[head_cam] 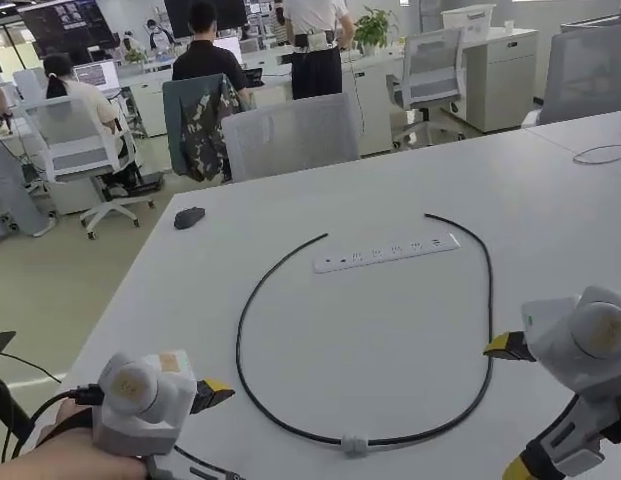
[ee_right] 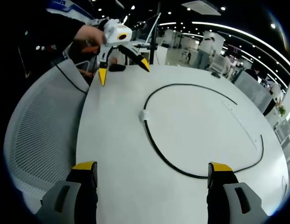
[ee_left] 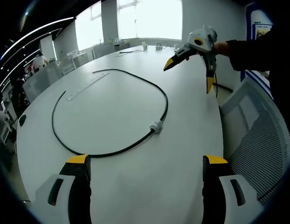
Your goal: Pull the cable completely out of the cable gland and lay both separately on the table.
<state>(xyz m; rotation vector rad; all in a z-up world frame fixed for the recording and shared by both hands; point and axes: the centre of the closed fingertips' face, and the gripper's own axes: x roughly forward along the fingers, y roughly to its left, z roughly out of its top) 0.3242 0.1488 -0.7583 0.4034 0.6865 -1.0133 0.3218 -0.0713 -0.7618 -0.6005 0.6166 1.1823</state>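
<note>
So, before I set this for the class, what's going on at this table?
A person holds the left tongs and right tongs, both open and empty, above a white table. The black cable lies in an open loop around a power strip, with the cable gland still threaded on it at the near side. Nothing is gripped yet.

Your left gripper (ee_left: pixel 146 159) sits low at your left side, its jaws spread wide with nothing between them, and your left hand (head_cam: pixel 60 455) wraps its handle. Your right gripper (ee_right: pixel 153 166) hovers at your right, jaws equally wide and empty, held by your right hand (ee_left: pixel 222 47) in a dark sleeve (ee_left: pixel 257 51).
</note>
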